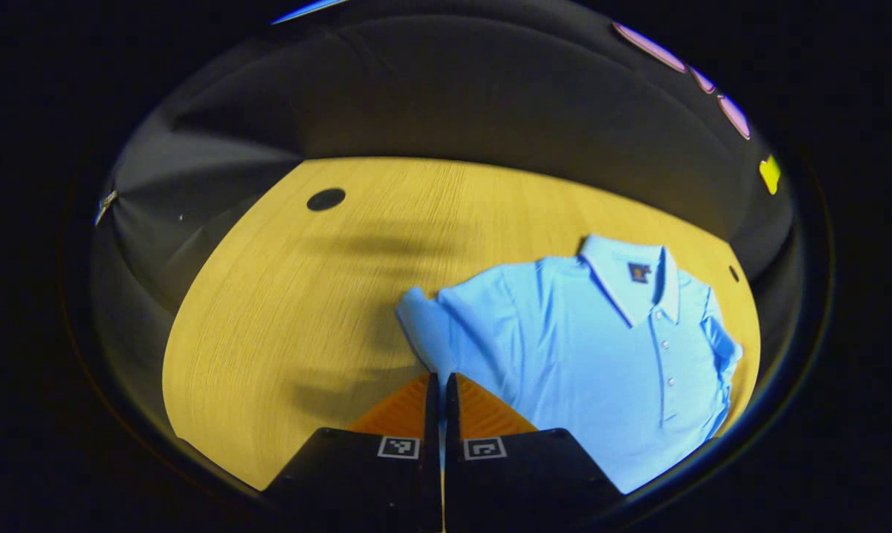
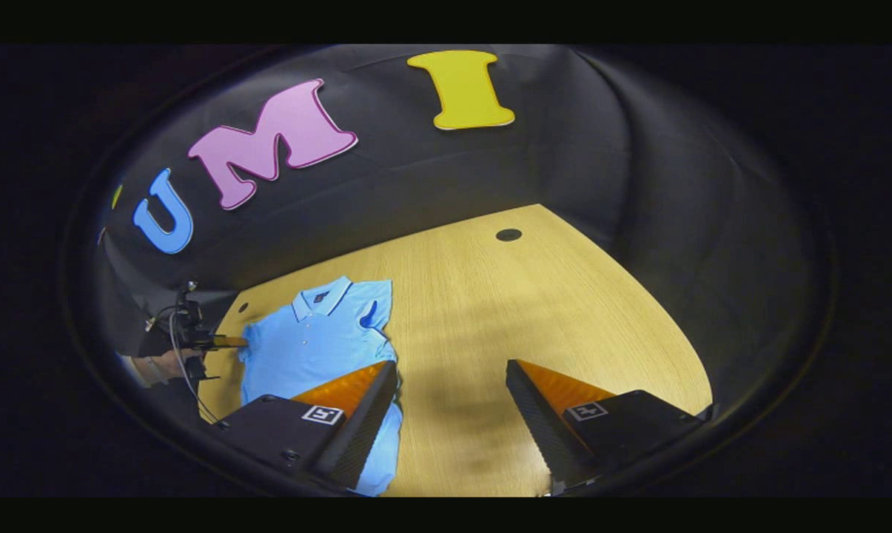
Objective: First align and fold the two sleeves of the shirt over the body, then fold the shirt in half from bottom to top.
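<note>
A light blue polo shirt (image 1: 586, 355) lies face up on the wooden table (image 1: 283, 311), collar toward the far wall. In the left gripper view my left gripper (image 1: 441, 376) is shut, its tips meeting at the hem of the near sleeve (image 1: 420, 322), with a thin blue strip between the fingers. The right gripper view shows the shirt (image 2: 312, 348) at the left, its sleeve (image 2: 375, 314) on my side folded over the body. There the left gripper (image 2: 243, 341) touches the far sleeve. My right gripper (image 2: 453, 366) stands open over bare table beside the shirt's lower part.
A round dark hole (image 1: 326, 198) sits in the tabletop far from the shirt, and a smaller hole (image 1: 733, 272) lies beyond the collar. A hand (image 2: 157, 366) holds the left gripper at the table's edge. Black cloth walls close in the table.
</note>
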